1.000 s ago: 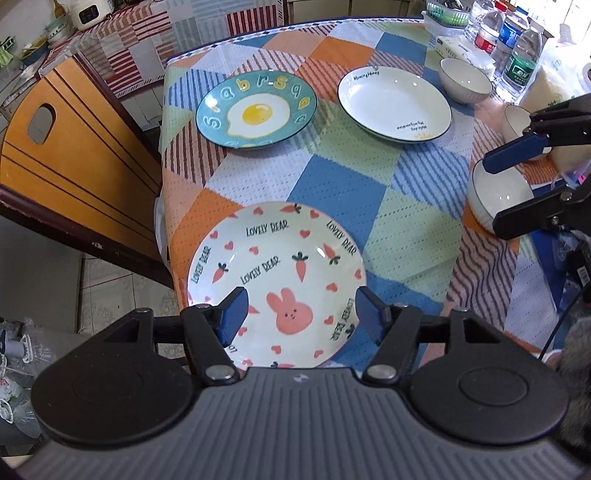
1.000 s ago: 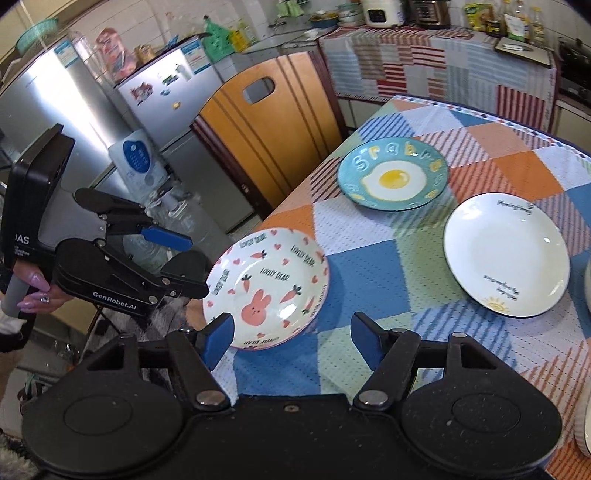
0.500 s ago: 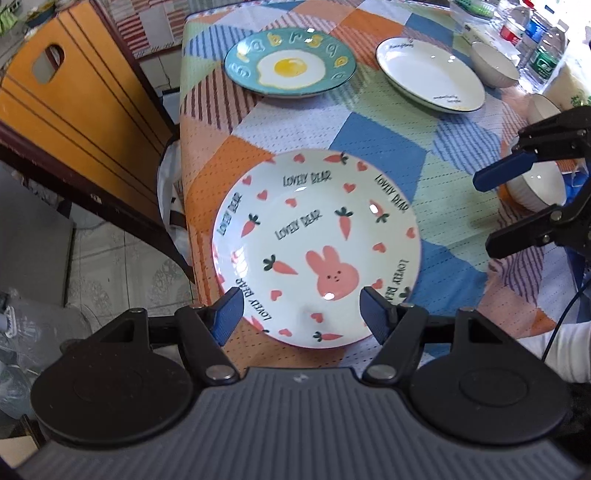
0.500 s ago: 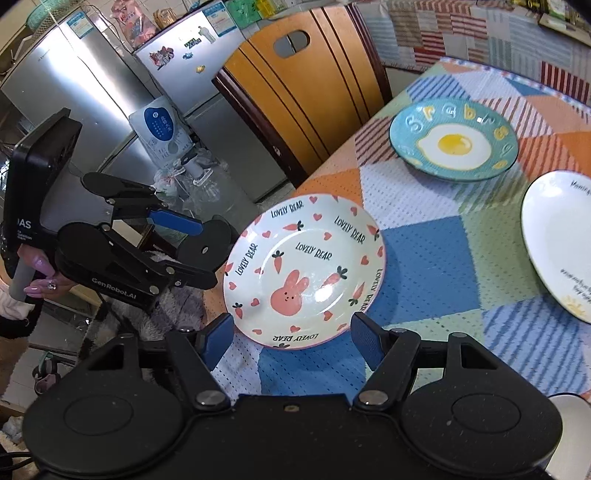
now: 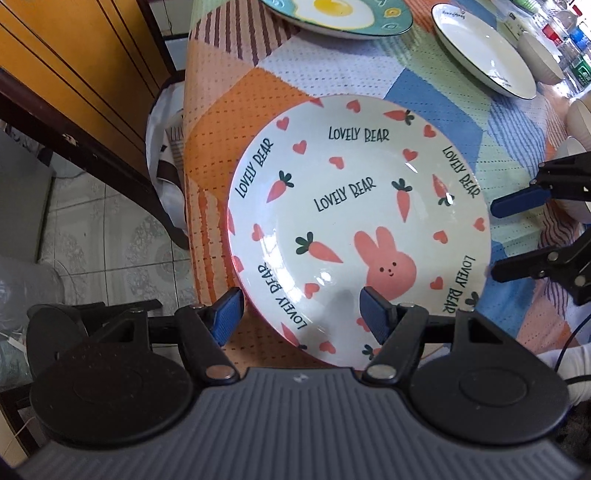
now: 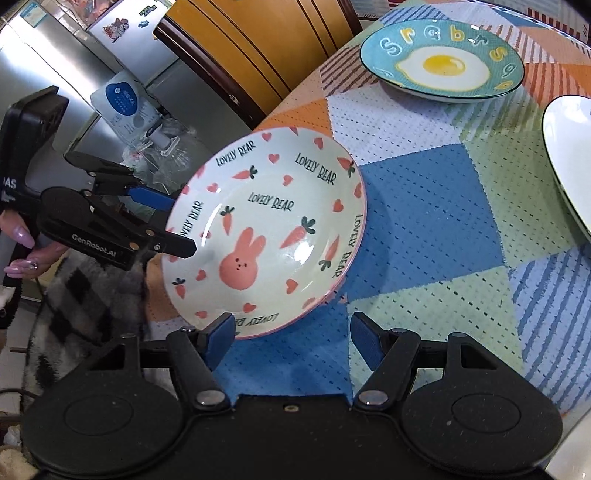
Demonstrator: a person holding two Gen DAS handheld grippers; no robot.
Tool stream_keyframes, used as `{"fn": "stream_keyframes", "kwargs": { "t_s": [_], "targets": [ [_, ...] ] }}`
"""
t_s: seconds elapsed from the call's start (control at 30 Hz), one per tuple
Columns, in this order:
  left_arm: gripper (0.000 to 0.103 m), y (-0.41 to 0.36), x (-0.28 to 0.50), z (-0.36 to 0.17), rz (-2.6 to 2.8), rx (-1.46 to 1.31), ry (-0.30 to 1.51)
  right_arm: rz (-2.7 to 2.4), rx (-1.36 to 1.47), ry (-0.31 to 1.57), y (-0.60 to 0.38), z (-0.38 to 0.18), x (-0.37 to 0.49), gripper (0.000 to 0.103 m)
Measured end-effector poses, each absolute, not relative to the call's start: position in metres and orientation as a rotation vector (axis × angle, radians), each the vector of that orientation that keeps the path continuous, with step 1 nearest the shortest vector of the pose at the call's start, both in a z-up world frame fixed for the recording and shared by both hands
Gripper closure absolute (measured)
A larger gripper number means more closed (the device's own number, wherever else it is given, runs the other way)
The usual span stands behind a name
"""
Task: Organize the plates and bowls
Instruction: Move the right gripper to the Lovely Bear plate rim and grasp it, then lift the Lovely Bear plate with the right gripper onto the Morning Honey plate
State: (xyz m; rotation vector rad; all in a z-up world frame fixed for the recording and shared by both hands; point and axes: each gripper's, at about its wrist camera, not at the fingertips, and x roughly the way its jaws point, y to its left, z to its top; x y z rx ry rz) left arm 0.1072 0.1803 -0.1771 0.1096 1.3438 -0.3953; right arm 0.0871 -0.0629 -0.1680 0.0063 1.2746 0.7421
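A white bunny plate (image 5: 354, 229) marked "LOVELY BEAR" lies at the near corner of the checked table (image 5: 236, 103); it also shows in the right wrist view (image 6: 266, 236). My left gripper (image 5: 301, 317) is open, its jaws straddling the plate's near rim, one above and one beside it; from the right wrist view it (image 6: 173, 221) reaches the plate's left rim. My right gripper (image 6: 291, 339) is open, just short of the plate's near edge. A teal egg plate (image 6: 441, 66) and a plain white plate (image 5: 484, 51) lie farther back.
White bowls (image 5: 539, 55) and bottles (image 5: 576, 33) stand at the table's far right. An orange wooden chair (image 5: 66, 74) stands left of the table. A fridge (image 6: 44, 48) and a water dispenser (image 6: 125, 99) are beyond the table edge.
Both grippers have moved in toward the bunny plate. My left gripper's jaws now reach around its near rim; my right gripper has come close to its edge.
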Motion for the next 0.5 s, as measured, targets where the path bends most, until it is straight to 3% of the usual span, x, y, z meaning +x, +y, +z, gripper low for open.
{"fn": "stream_keyframes", "kwargs": {
  "t_s": [0.2,0.4,0.5],
  "targets": [
    [0.037,0.179,0.113,-0.187,-0.4,0.1,1.344,0.774,0.118,1.258,-0.064,-0.181,0.096,0.037],
    [0.052,0.182,0.11,-0.19,-0.366,0.11,1.318,0.745,0.113,1.27,-0.061,-0.19,0.103,0.073],
    [0.055,0.185,0.107,-0.189,-0.357,0.101,1.295,0.73,0.167,1.289,-0.067,-0.191,0.104,0.078]
  ]
}}
